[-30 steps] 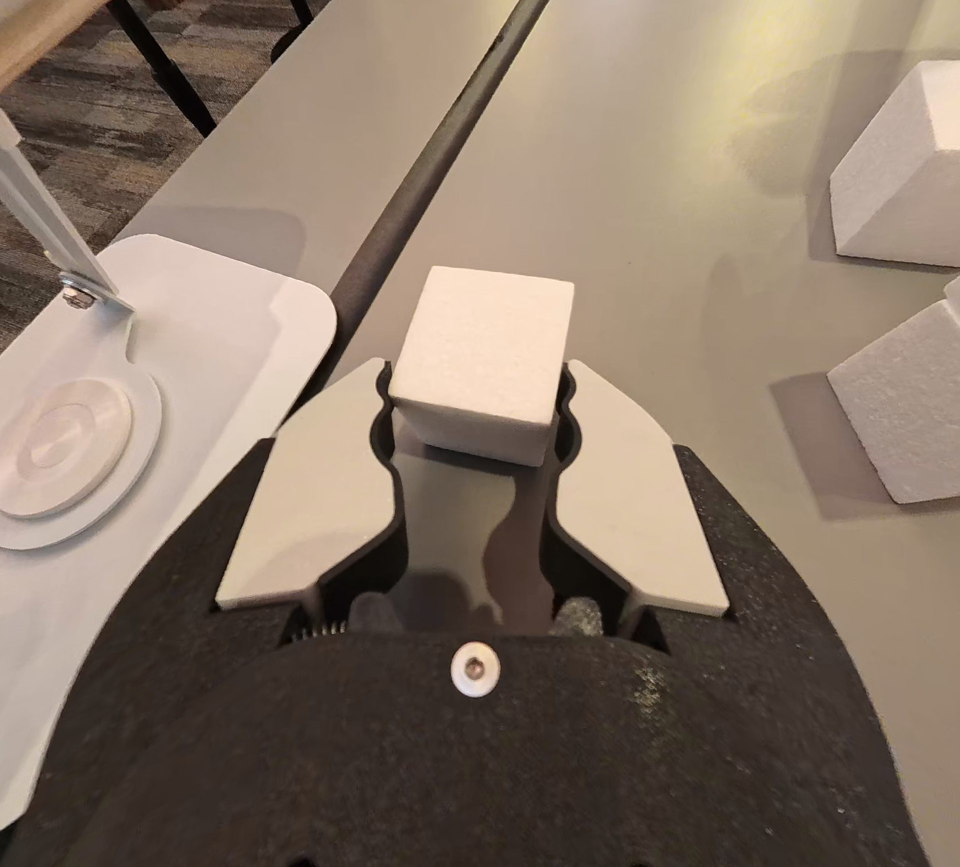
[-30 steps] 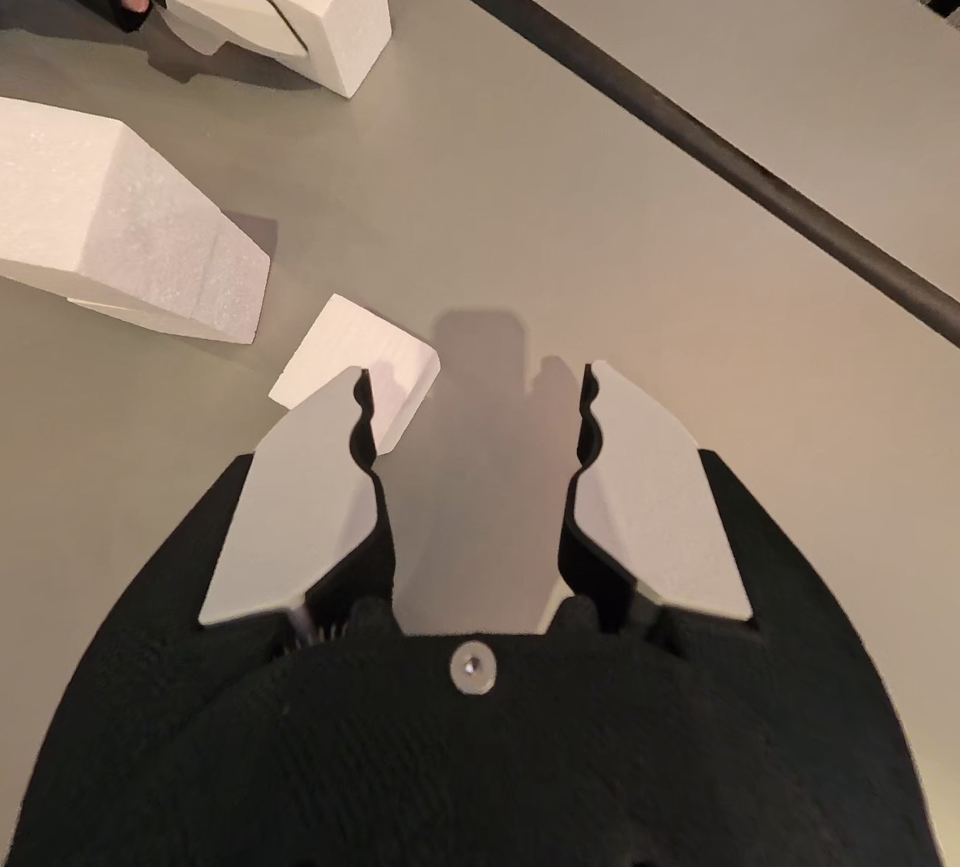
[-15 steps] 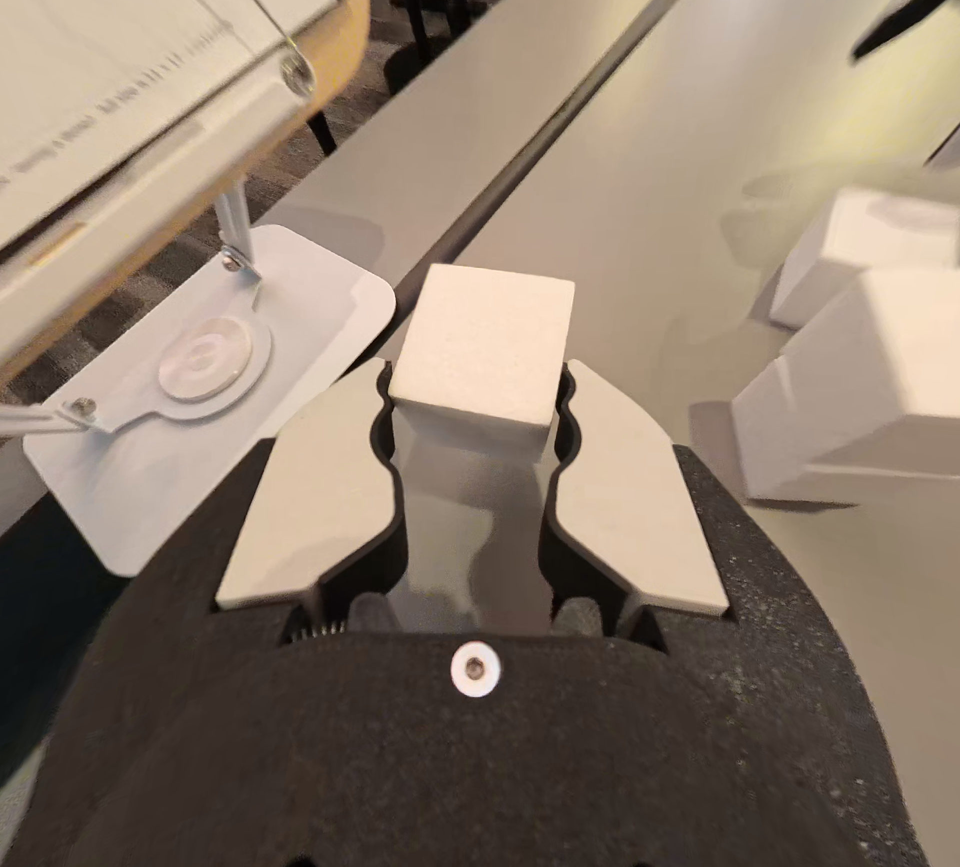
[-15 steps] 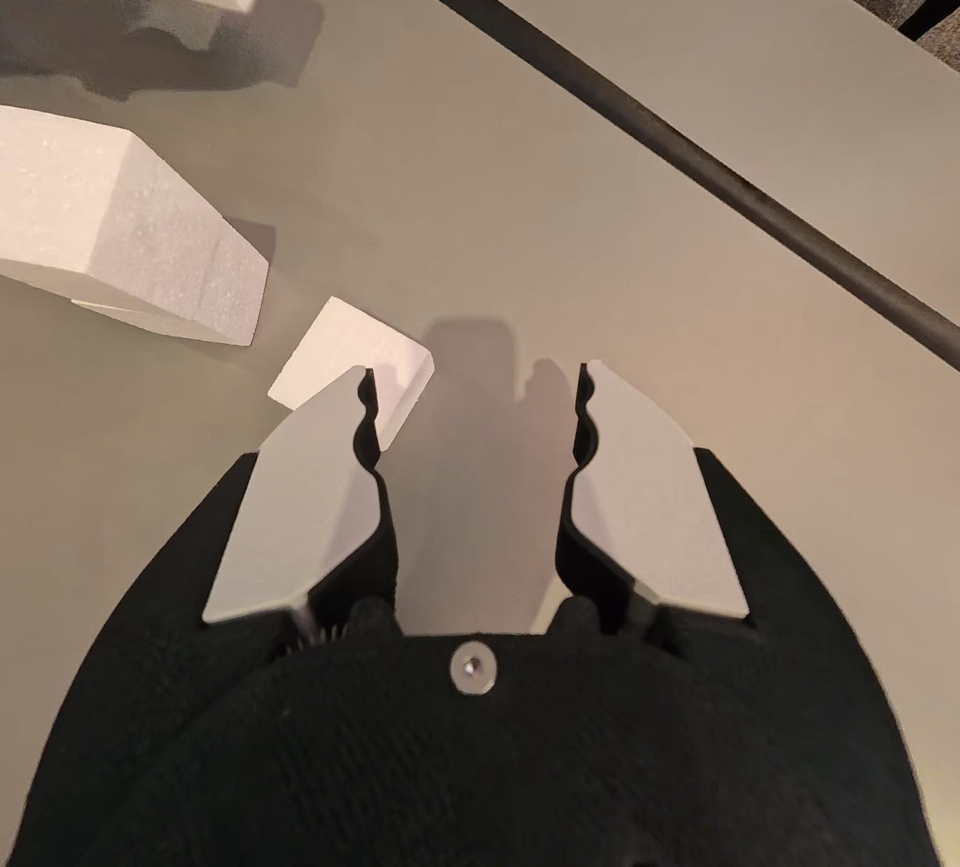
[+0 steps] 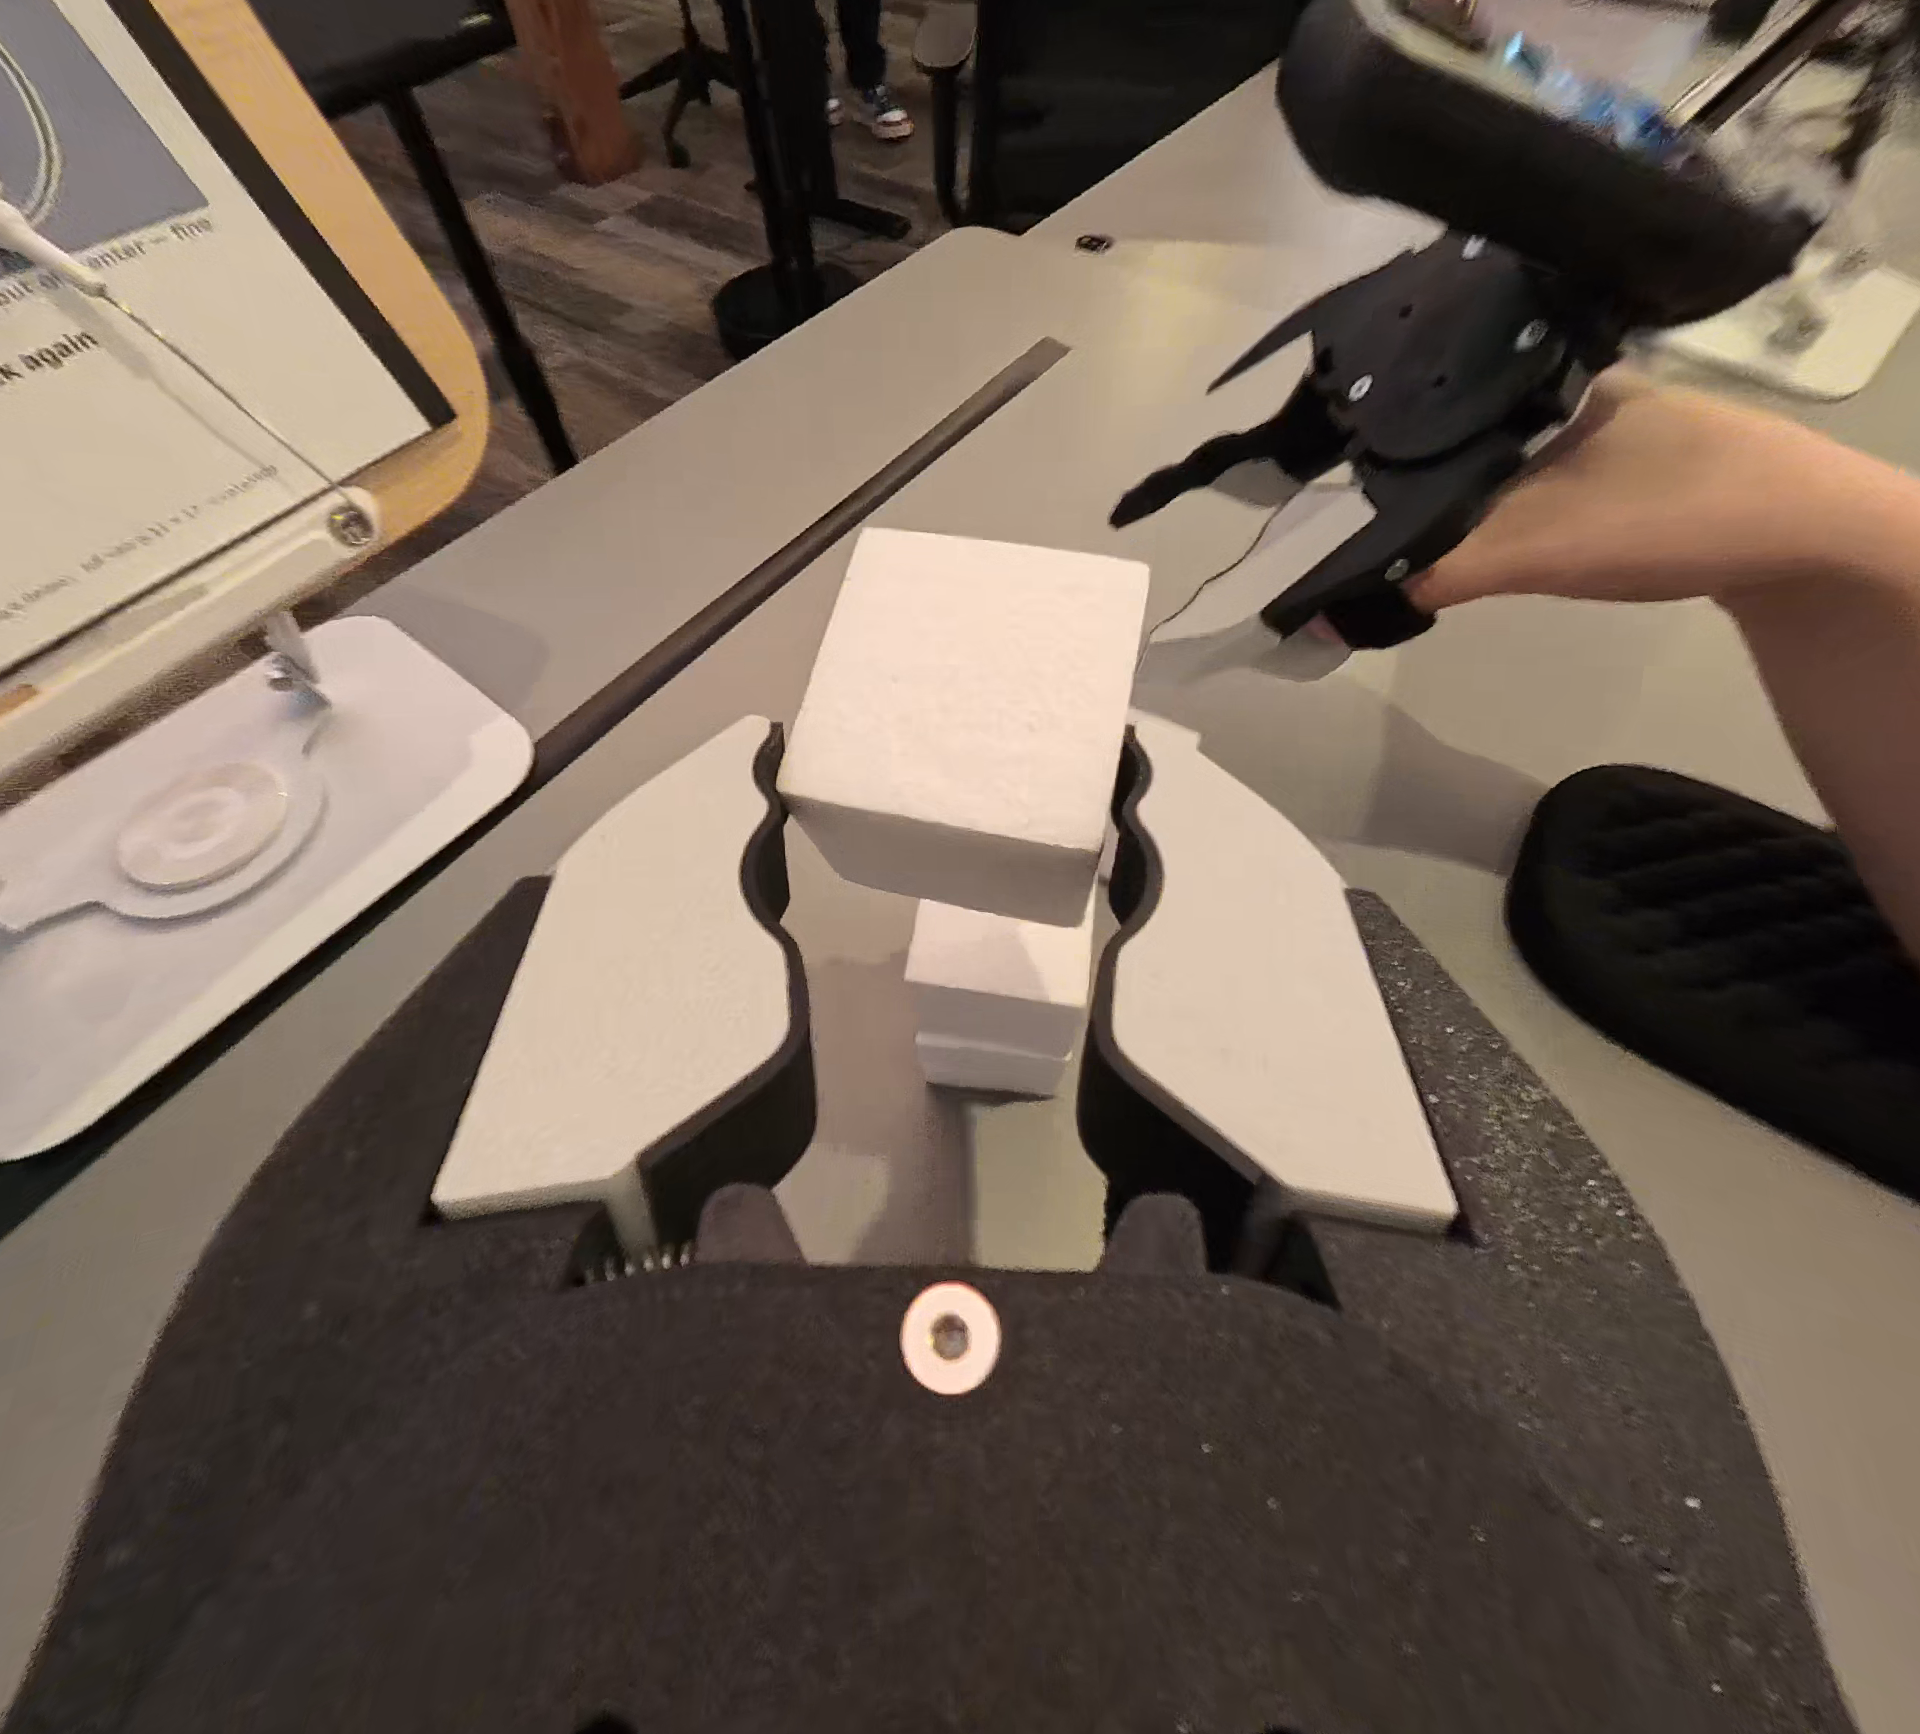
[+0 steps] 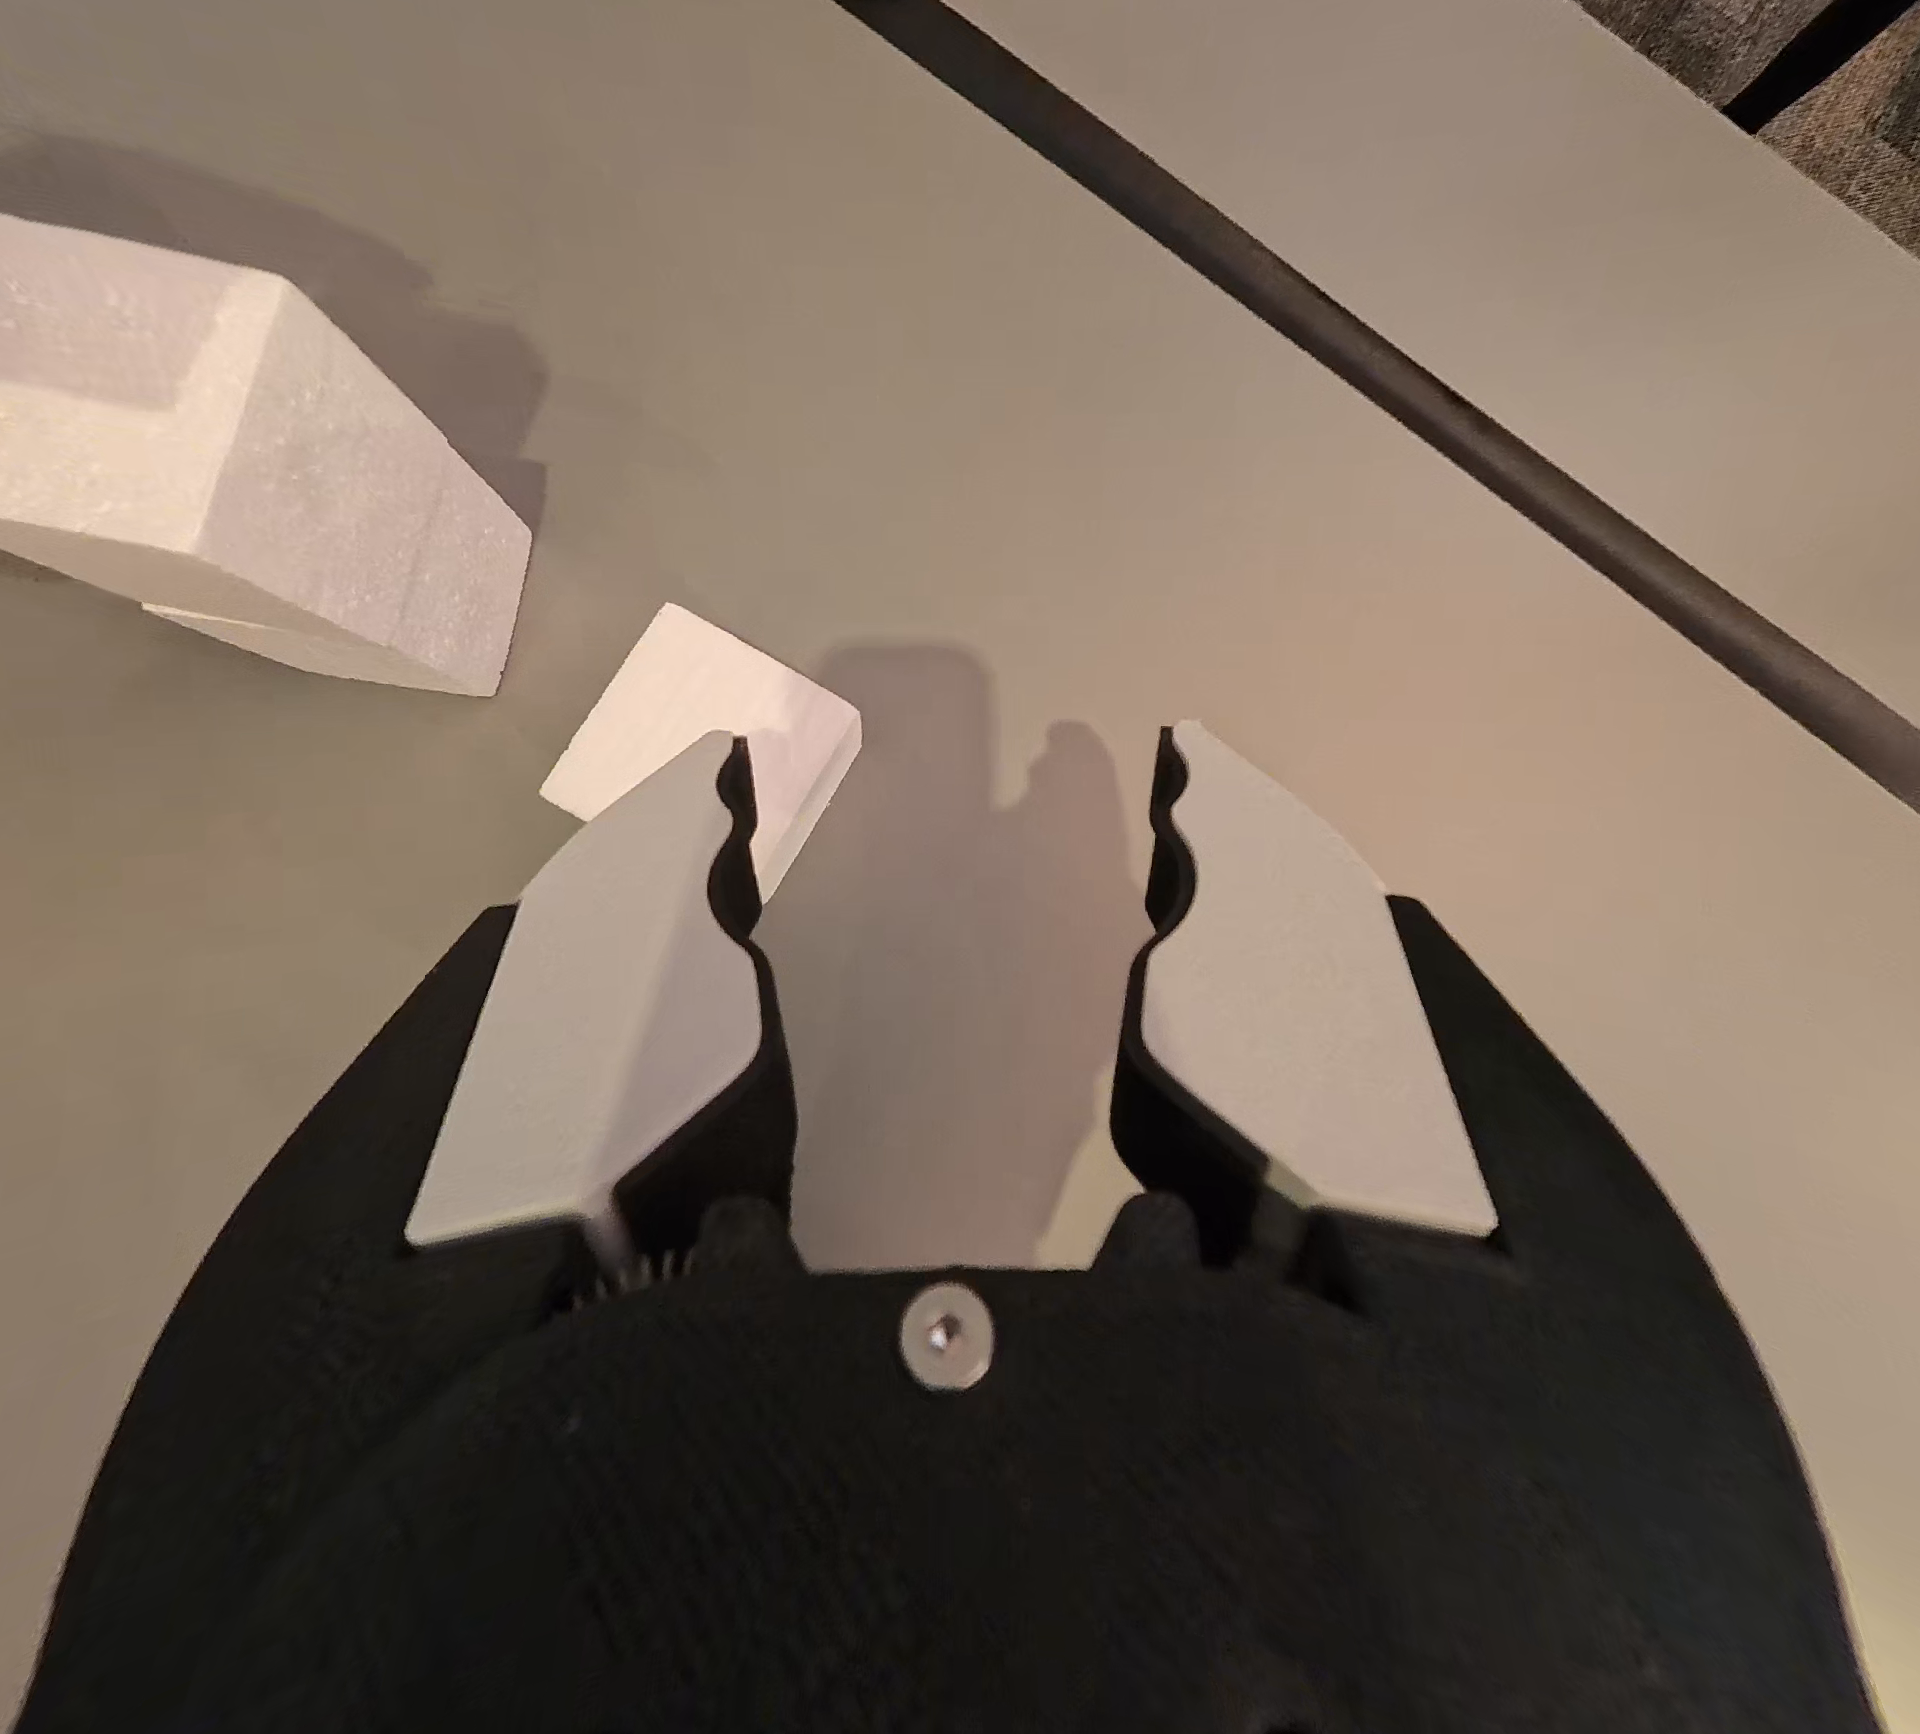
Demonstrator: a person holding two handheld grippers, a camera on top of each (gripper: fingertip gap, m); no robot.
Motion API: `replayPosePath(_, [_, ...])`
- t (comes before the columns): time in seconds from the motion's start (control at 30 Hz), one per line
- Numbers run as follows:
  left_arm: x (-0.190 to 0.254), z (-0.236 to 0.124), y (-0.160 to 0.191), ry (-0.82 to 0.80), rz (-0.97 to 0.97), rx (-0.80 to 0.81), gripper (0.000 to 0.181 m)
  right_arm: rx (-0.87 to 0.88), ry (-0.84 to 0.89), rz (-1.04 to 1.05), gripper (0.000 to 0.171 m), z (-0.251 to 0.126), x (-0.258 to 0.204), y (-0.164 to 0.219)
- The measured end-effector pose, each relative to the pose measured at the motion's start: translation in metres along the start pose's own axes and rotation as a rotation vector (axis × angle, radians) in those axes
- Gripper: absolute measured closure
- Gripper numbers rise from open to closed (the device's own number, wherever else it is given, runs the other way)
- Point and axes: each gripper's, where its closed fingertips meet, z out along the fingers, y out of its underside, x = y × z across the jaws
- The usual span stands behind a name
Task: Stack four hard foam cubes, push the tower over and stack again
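Left wrist view: left gripper [image 5: 951, 785] clamps a foam cube [image 5: 961, 713] by its side faces, above a two-cube stack [image 5: 995, 1009]. Looks light, rigid, dentable; grip flat faces mid-height.

Right wrist view: right gripper [image 6: 951, 749] gapes empty; loose cube [image 6: 707, 728] on table [image 6: 935, 334] under its left finger.

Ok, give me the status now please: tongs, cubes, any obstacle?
Left tongs shut on a foam cube, above the two-cube stack. Right tongs open, empty, over the fourth cube. Nothing in the way.
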Motion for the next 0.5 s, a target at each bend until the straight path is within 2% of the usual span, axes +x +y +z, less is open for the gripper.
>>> replayPosePath(0.13, [0.003, 0.006, 0.015, -0.069, 0.078, -0.078, 0.121, 0.018, -0.003, 0.006, 0.097, -0.003, 0.001, -0.003])
replayPosePath(0.5, [0.012, 0.026, 0.04, -0.026, 0.049, -0.166, 0.121, 0.023, 0.0, 0.008, 0.097, -0.006, 0.003, -0.003])
